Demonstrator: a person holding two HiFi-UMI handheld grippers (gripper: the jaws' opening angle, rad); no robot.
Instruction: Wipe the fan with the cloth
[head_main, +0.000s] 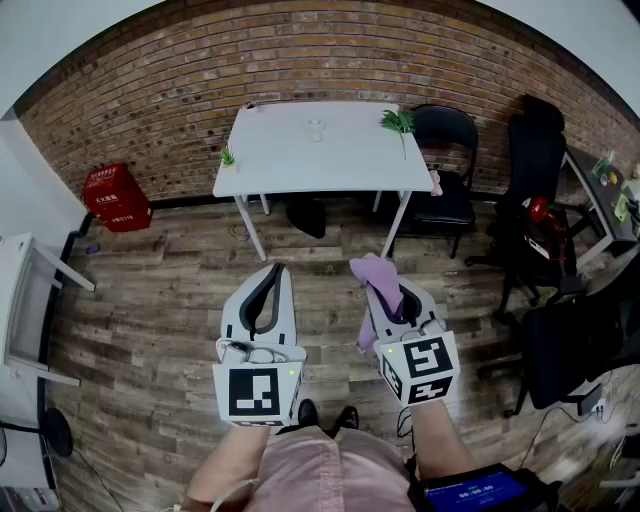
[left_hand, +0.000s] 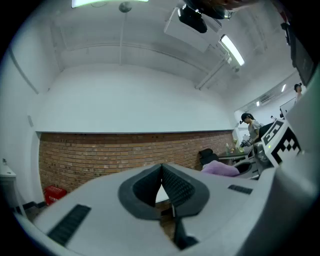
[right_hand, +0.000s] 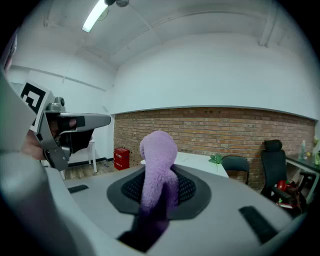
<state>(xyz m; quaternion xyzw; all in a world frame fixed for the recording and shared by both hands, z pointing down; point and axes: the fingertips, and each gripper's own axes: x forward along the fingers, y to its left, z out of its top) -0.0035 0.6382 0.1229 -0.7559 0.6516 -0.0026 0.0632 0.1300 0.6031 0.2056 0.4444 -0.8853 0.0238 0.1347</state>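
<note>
A purple fuzzy cloth (head_main: 372, 270) is pinched in my right gripper (head_main: 378, 280), which is shut on it; one end sticks up past the tips and the other hangs down its left side. In the right gripper view the cloth (right_hand: 159, 165) stands up between the dark pads (right_hand: 190, 187). My left gripper (head_main: 272, 272) is beside it, shut, with nothing between its pads (left_hand: 175, 185). Both are held in front of me above the wooden floor. The cloth (left_hand: 220, 169) also shows at the right of the left gripper view. No fan shows in any view.
A white table (head_main: 330, 165) stands ahead against the brick wall, with two small green plants (head_main: 399, 121) and a small glass (head_main: 316, 128) on it. A black chair (head_main: 445, 160) is to its right. Office chairs (head_main: 535, 160) and a desk are at far right, a red box (head_main: 115, 195) at left.
</note>
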